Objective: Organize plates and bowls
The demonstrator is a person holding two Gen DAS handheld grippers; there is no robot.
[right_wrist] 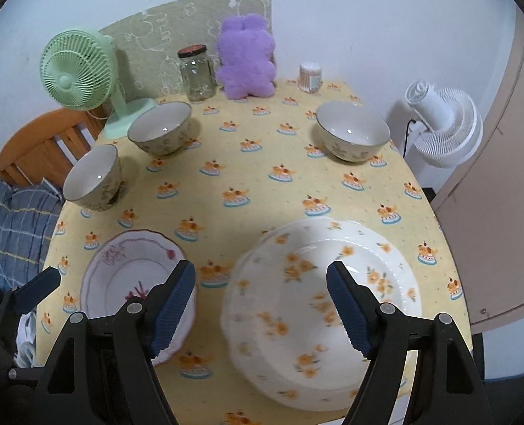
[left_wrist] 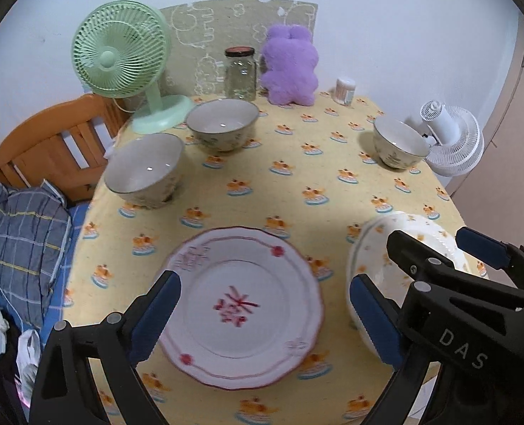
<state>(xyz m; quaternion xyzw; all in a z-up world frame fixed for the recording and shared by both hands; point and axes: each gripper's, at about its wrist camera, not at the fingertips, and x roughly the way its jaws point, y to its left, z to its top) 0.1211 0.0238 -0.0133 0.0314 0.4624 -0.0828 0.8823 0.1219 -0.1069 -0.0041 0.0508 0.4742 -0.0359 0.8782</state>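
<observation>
A white plate with red flower marks (left_wrist: 240, 304) (right_wrist: 120, 279) lies near the table's front edge. My left gripper (left_wrist: 265, 310) hovers over it, open, with nothing between its fingers. To its right lies a white plate with yellow flowers (right_wrist: 322, 311) (left_wrist: 375, 248). Above that one my right gripper (right_wrist: 262, 304) (left_wrist: 439, 248) stands open and holds nothing. Three beige flowered bowls stand upright farther back: one at the left edge (left_wrist: 145, 170) (right_wrist: 91, 177), one behind it (left_wrist: 223, 124) (right_wrist: 161, 127), one at the right (left_wrist: 400, 141) (right_wrist: 352, 131). The left gripper's finger (right_wrist: 31, 290) shows at the left of the right wrist view.
The yellow printed tablecloth (left_wrist: 297, 184) covers a round table. Along the back stand a green fan (left_wrist: 120, 53), a glass jar (left_wrist: 240, 74), a purple plush toy (left_wrist: 290, 67) and a small white container (left_wrist: 345, 90). A white fan (left_wrist: 453, 138) stands off the right edge, a wooden frame (left_wrist: 49, 145) and a checked pillow (left_wrist: 21, 241) on the left.
</observation>
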